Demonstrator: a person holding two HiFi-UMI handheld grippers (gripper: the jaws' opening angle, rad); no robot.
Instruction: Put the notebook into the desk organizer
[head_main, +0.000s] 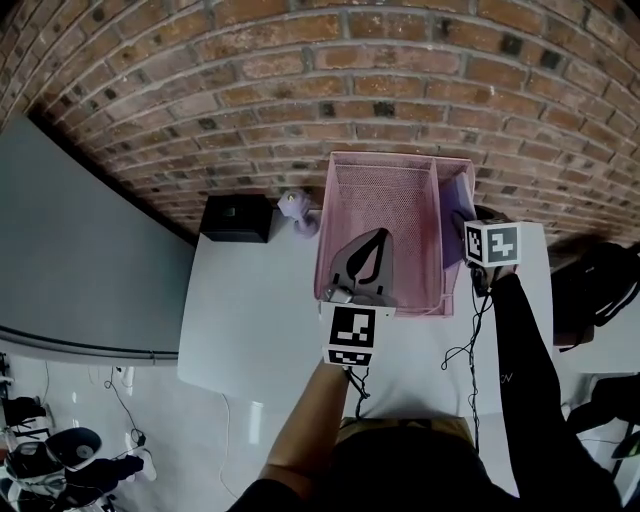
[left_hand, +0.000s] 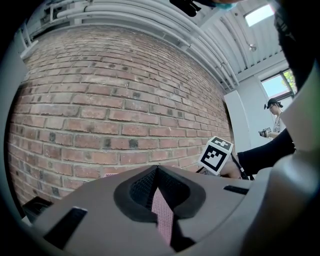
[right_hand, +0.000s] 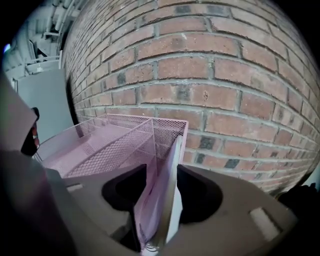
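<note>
The pink mesh desk organizer (head_main: 385, 165) stands on the white desk (head_main: 250, 320) against the brick wall. My left gripper (head_main: 378, 238) reaches over its front edge. In the left gripper view that gripper (left_hand: 156, 172) is shut on a strip of the organizer's pink mesh (left_hand: 162, 215). The lilac notebook (head_main: 458, 205) stands upright along the organizer's right side, seemingly inside the right wall. My right gripper (head_main: 480, 270) sits under its marker cube there. In the right gripper view the notebook (right_hand: 162, 190) stands on edge between the jaws of that gripper (right_hand: 165, 172), which stand apart around it and do not press on it.
A black box (head_main: 236, 218) and a small lilac object (head_main: 297, 212) sit at the desk's back left by the brick wall (head_main: 300, 90). Cables (head_main: 470, 335) trail over the desk's right front. A dark bag (head_main: 600, 290) lies off the right edge. A person (left_hand: 276, 116) stands far off.
</note>
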